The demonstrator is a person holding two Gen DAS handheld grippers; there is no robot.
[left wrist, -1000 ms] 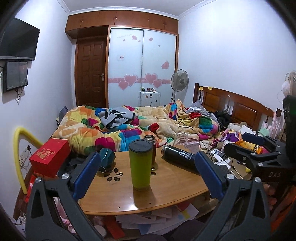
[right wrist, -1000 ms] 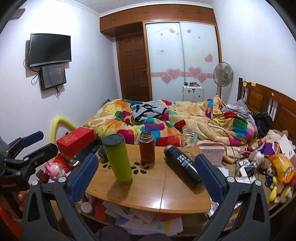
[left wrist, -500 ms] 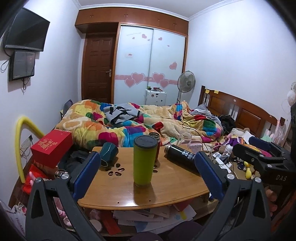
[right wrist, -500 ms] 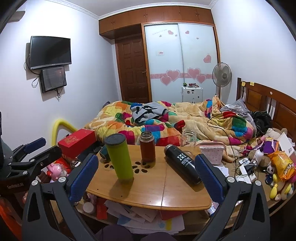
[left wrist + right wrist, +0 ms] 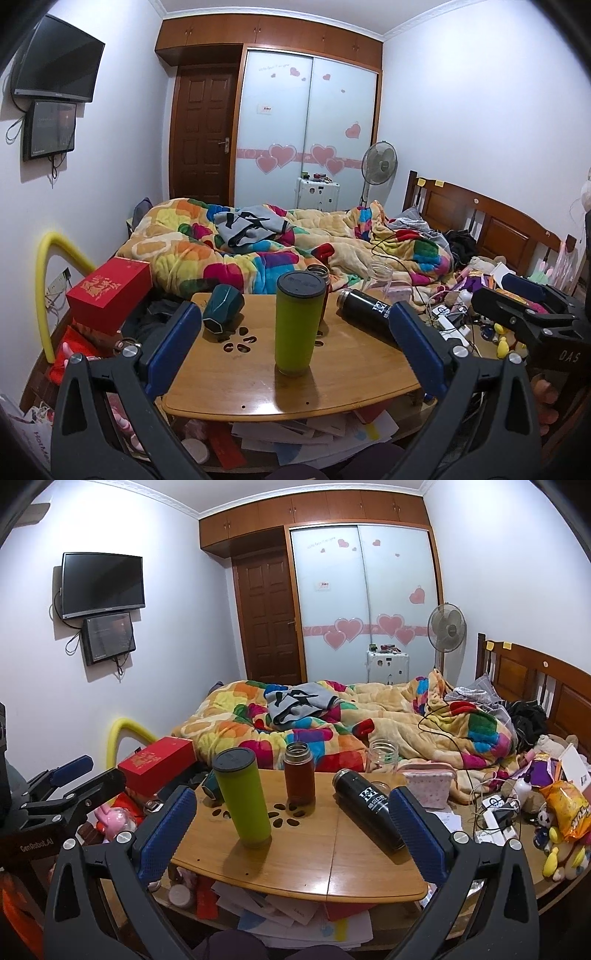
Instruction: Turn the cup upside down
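We held both grippers short of the wooden table, and neither touched anything. The left gripper had its blue-padded jaws spread wide apart with nothing between them but open air over the tabletop, and the right gripper stood the same way, jaws wide and empty. The cup, a dark teal faceted one, lay tipped on its side at the far left corner of the table, its dark base turned toward the left camera; from the right wrist we saw only a sliver of it behind the green tumbler. That tumbler stood upright near the middle of the table, dark lid on top. Just behind it stood a brown bottle, also upright. A black flask lay on its side toward the right end of the table, well apart from the cup. A clear glass jar stood at the far edge, near the bright quilt on the bed. A red box sat off the table's left side.
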